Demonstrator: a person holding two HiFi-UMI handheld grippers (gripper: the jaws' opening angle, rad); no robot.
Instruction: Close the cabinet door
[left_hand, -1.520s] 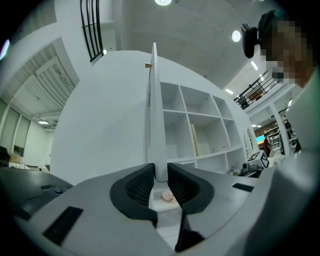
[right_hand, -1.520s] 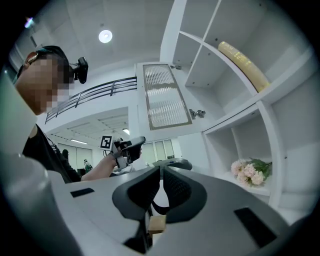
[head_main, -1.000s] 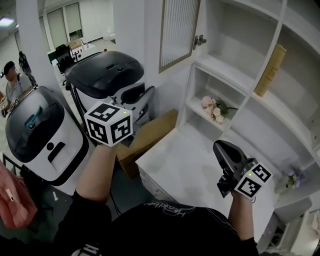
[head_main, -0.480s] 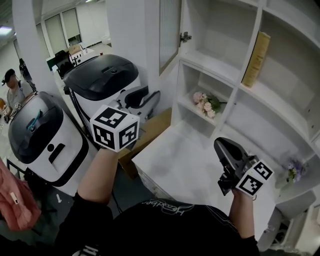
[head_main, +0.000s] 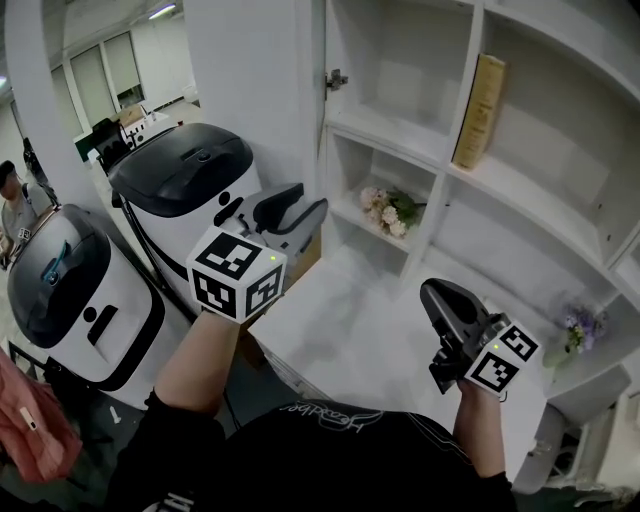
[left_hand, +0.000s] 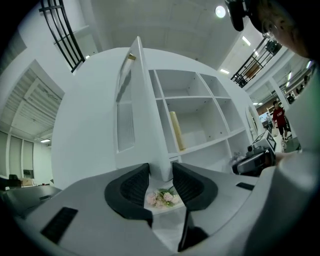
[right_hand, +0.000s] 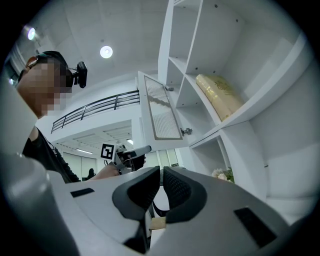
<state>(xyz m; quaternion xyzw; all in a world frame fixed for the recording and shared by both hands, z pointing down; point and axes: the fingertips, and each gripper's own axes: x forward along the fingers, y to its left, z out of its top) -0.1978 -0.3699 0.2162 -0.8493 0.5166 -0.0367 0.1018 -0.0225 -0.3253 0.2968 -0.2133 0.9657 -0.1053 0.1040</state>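
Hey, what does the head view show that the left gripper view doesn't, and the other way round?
Only the head view: two white machines with black tops and purple flowers at the far right. Only the left gripper view: the open cabinet door's inset panel, a black railing overhead and a distant person in red. Both: the pink flowers, the tan book and the right claw.

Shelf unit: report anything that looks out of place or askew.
The cabinet door hangs swung wide open from the top-left compartment instead of lying shut against it. The book on the shelf to its right leans tilted rather than standing straight. Nothing looks spilled or damaged.
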